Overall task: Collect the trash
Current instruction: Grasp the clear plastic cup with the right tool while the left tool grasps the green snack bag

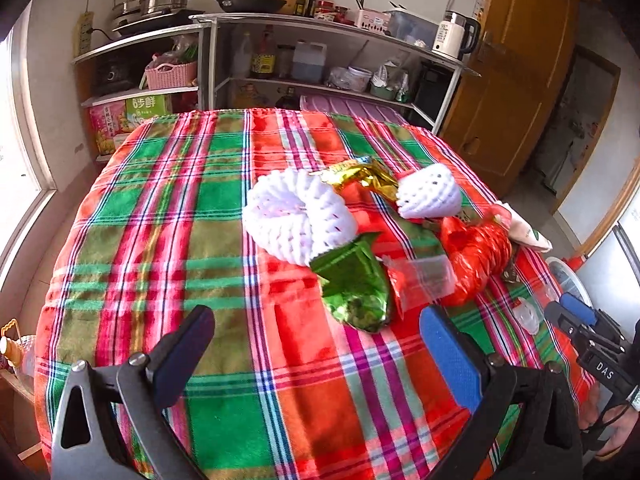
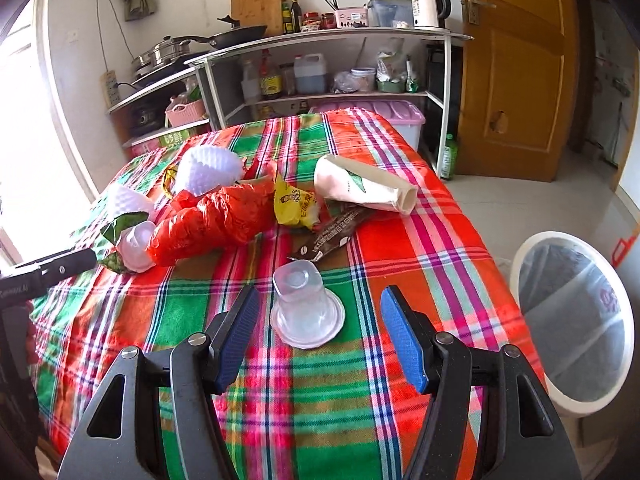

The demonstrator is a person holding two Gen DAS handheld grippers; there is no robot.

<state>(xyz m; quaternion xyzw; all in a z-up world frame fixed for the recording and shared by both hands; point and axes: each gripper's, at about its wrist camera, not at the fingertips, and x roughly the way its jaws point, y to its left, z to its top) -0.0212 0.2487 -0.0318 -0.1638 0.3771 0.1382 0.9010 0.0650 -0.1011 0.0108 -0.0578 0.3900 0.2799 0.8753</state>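
Trash lies in a messy bunch on the table with the checked cloth (image 2: pixel 400 280). A clear plastic cup (image 2: pixel 306 308) sits upside down on the cloth, a bit away from the bunch. The right gripper (image 2: pixel 320 336) is just behind the cup, and its two blue fingers (image 2: pixel 402 344) are wide apart, one on each side, not touching it. Past the cup lie a dark brown wrapper (image 2: pixel 332 236), a yellow wrapper (image 2: pixel 294 202), a crumpled red bag (image 2: pixel 212 220) and a cream paper bag (image 2: pixel 364 186) on its side. Two white foam nets (image 2: pixel 208 166) lie farther back near the window side. A white bin (image 2: pixel 576 320) with a clear liner stands on the floor beside the table, near the right gripper. The left gripper (image 1: pixel 316 352) hangs over the cloth with its fingers (image 1: pixel 450 356) spread wide and nothing between them. Just ahead of it lies a shiny green wrapper (image 1: pixel 354 284), next to a big white foam net (image 1: pixel 296 216) and a gold wrapper (image 1: pixel 360 176).
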